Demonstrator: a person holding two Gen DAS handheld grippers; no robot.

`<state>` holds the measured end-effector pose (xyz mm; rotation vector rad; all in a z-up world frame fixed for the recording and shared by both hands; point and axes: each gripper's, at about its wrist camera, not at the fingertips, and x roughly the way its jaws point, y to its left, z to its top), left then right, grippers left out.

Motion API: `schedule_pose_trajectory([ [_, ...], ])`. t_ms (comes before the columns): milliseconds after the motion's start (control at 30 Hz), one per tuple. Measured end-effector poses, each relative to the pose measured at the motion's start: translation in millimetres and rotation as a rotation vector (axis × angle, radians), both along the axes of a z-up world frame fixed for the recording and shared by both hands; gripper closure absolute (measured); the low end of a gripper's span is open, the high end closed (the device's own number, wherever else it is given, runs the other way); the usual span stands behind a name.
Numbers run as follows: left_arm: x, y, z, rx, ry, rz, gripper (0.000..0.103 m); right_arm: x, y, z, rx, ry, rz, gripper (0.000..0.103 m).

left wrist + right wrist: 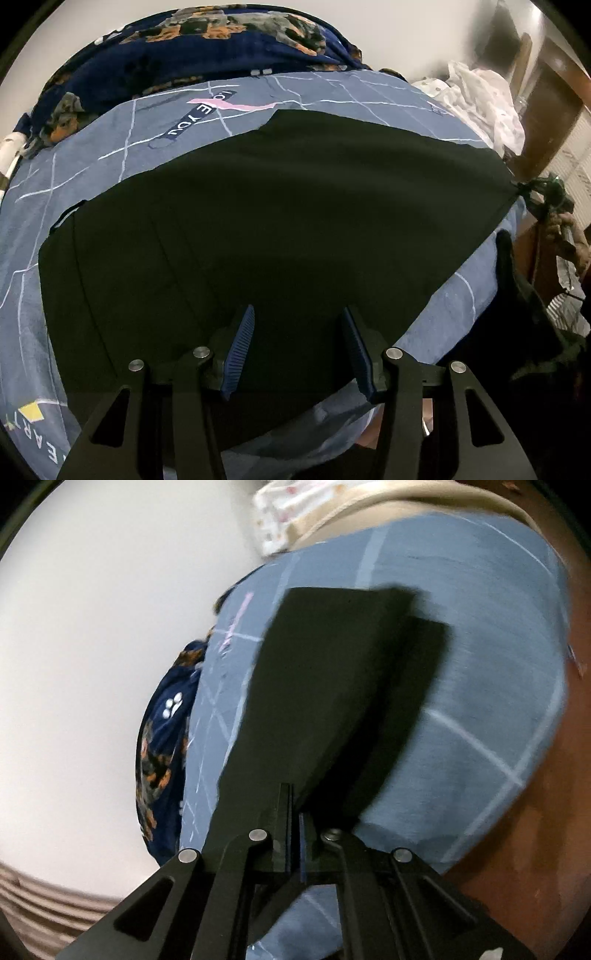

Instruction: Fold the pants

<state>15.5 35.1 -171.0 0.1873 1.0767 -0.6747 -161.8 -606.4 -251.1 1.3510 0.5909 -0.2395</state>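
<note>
Pants [280, 206] lie spread on a blue bedsheet [92, 177]. Right gripper [295, 805] pinches one end taut, seemingly for folding. Left gripper [297, 321] hovers, fingers apart.

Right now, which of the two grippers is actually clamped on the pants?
The right gripper: its fingers are shut on the black pants' edge. The left gripper hangs open above them.

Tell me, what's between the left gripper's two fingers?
Only the black pants. In the left wrist view, the left gripper is open and its blue fingers sit apart over the dark cloth, with nothing else between them.
</note>
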Motion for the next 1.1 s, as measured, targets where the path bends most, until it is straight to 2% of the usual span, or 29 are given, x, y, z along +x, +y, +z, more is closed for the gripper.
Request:
schedule_pose_trajectory([
  [233, 0, 3, 0, -0.010, 0.001, -0.015, 0.053, 0, -1, -6, 0.033, -0.023, -0.007, 0.100],
  [333, 1, 4, 0, -0.010, 0.000, -0.018, 0.053, -1, 2, -3, 0.020, -0.022, -0.002, 0.095],
  [500, 1, 4, -1, -0.012, 0.001, -0.018, 0.052, 15, 27, 4, 0.035, -0.041, 0.094, 0.087],
  [567, 0, 4, -1, -0.012, 0.000, -0.017, 0.052, 23, 42, 1, 0.046, -0.031, 0.141, 0.087],
  [633, 0, 4, -1, -0.011, -0.001, -0.020, 0.052, 27, 53, -3, 0.058, -0.023, 0.169, 0.096],
  [700, 0, 4, 0, -0.010, -0.002, -0.027, 0.052, 26, 58, -2, 0.024, -0.004, 0.172, 0.099],
  [867, 3, 9, 1, -0.018, 0.017, -0.048, 0.052, 16, 63, 0, 0.002, 0.021, 0.172, 0.101],
  [967, 5, 13, 1, -0.037, 0.032, -0.057, 0.052, 11, 60, -7, 0.049, 0.003, 0.154, 0.102],
  [1100, 3, 12, 1, -0.028, 0.024, -0.067, 0.052, 13, 59, -9, 0.075, -0.004, 0.155, 0.099],
])
